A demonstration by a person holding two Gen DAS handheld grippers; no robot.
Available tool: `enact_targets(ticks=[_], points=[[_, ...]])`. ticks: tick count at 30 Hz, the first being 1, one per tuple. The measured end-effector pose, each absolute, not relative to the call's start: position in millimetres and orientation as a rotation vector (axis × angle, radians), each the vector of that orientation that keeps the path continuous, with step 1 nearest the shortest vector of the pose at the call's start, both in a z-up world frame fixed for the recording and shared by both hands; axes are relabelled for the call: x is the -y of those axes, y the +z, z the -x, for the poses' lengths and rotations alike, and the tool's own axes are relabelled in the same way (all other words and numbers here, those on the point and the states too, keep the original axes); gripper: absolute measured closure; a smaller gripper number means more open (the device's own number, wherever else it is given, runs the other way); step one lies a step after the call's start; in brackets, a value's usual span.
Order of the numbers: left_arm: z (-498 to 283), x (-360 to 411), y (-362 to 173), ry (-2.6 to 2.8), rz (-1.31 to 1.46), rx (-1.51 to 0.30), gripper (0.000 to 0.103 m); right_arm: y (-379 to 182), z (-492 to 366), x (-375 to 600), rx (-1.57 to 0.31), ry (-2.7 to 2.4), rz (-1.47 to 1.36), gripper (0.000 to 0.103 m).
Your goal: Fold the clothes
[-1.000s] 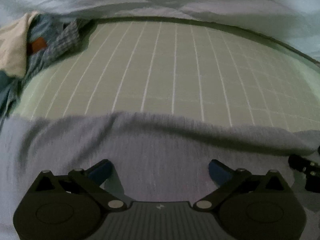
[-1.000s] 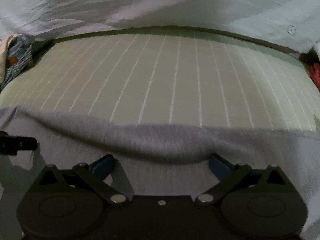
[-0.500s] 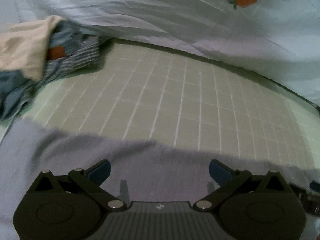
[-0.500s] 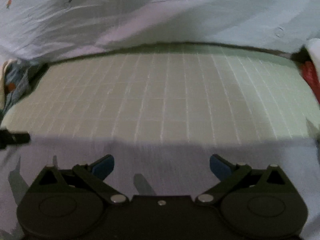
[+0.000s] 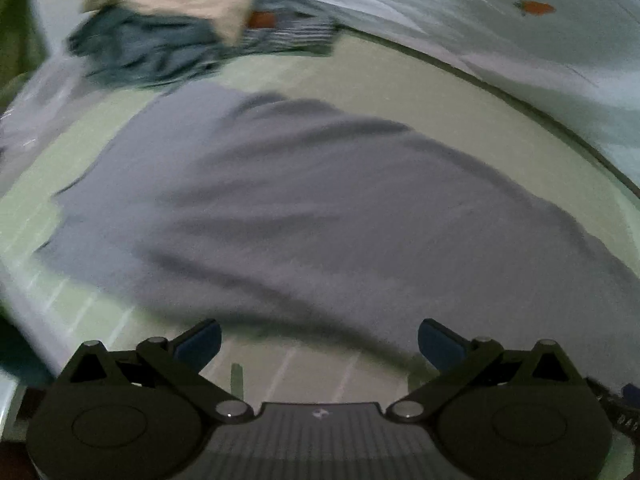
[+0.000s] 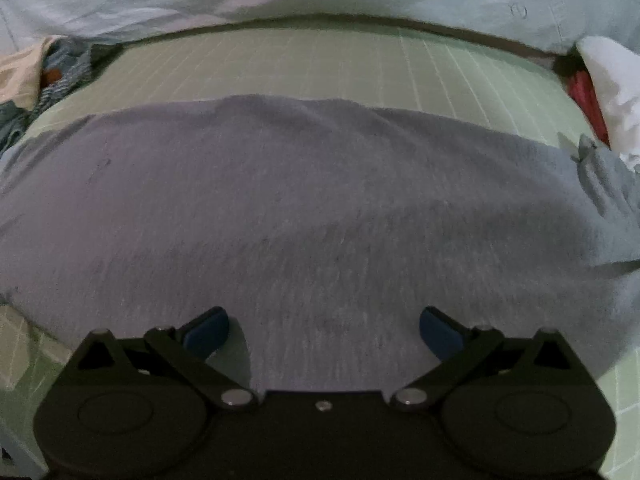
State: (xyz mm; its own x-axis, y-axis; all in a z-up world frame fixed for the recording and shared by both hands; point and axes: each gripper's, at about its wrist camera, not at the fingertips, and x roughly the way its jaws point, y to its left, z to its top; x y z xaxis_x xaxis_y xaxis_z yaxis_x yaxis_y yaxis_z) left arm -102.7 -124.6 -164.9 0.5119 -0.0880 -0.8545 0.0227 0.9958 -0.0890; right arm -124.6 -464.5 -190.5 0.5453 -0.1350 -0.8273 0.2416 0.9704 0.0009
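Observation:
A grey garment (image 5: 320,208) lies spread across the green gridded mat (image 5: 460,104), with soft wrinkles. In the right wrist view the same grey garment (image 6: 304,216) fills the middle, over the mat (image 6: 320,68). My left gripper (image 5: 319,344) is open, its blue fingertips wide apart just short of the garment's near edge, with bare mat between them. My right gripper (image 6: 323,330) is open too, hovering over the garment's near part with nothing between its fingers.
A heap of clothes (image 5: 192,28), cream, blue and striped, sits at the mat's far left, seen also as the clothes heap (image 6: 36,76). Pale bedding with carrot prints (image 5: 536,8) lies behind. White and red cloth (image 6: 600,84) sits at the right edge.
Both grippers have pulled back and up from the garment's far edge. Much more of the grey garment now shows, lying spread on the mat. Both grippers stay open.

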Motion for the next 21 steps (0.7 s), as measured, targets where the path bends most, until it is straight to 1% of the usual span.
enact_targets(ticks=[3, 7, 11, 15, 18, 19, 20, 21], points=[[119, 97, -166, -0.002, 0.105, -1.018, 0.0, -192, 133, 462, -0.937, -0.218, -0.109, 0.0], [107, 52, -166, 0.069, 0.188, -1.021, 0.0, -191, 133, 457, -0.949, -0.262, -0.126, 0.0], [71, 5, -163, 0.109, 0.244, -1.025, 0.0, -191, 127, 447, -0.966, -0.397, -0.197, 0.0], [38, -42, -157, 0.09, 0.3, -0.965, 0.002, -189, 125, 435, -0.968, -0.567, -0.304, 0.0], [9, -72, -160, 0.072, 0.365, -0.966, 0.013, -189, 123, 419, -0.949, -0.647, -0.33, 0.0], [1, -79, -161, 0.065, 0.378, -0.974, 0.019, -189, 121, 414, -0.948, -0.669, -0.331, 0.0], [-6, -85, -162, 0.059, 0.386, -0.983, 0.022, -189, 119, 410, -0.949, -0.69, -0.336, 0.0], [-11, -89, -164, 0.047, 0.393, -0.995, 0.029, -189, 117, 408, -0.951, -0.708, -0.342, 0.0]])
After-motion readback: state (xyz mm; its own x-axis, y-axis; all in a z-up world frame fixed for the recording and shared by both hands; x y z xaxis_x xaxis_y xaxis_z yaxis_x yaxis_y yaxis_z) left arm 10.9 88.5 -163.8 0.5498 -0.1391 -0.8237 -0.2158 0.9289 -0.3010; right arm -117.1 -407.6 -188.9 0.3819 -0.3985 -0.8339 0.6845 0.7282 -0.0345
